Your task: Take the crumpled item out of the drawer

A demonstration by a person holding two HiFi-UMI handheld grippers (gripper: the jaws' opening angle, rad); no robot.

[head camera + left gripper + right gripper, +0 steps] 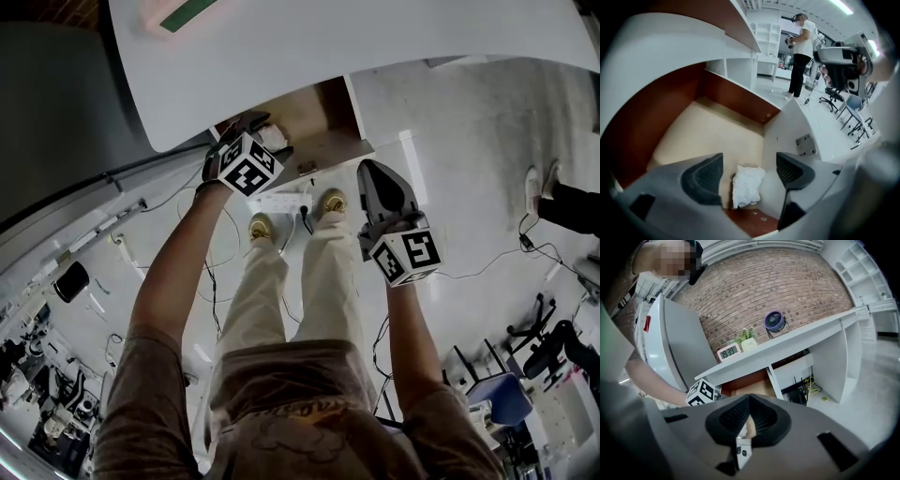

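Drawer point(693, 136): pulled out from under the white desk point(375, 37) and open. It has a tan floor and reddish-brown walls, and sits upper centre in the head view.
Crumpled item point(747, 185): a white wad lying on the drawer floor, low centre of the left gripper view. It is close to the brown wall along the bottom edge and near the pale side wall on the frame's right.
Left gripper point(747, 169): angled down into the drawer, claw released with the jaws standing wide apart. The white wad shows in the gap between the dark pads point(705, 176), and neither pad touches it.
Right gripper point(747, 416): claw clenched, pads meeting, nothing between them. In the head view it is right of centre, outside the drawer, over the pale floor beside the person's trouser leg.
Desk top, right gripper view: a digital clock point(729, 351), a small plant point(747, 339) and a blue fan point(774, 321) stand in a row centre frame, with a brick wall point(787, 282) behind.
Background, left gripper view: a person point(801, 51) stands at upper right, with office chairs point(855, 112) further right.
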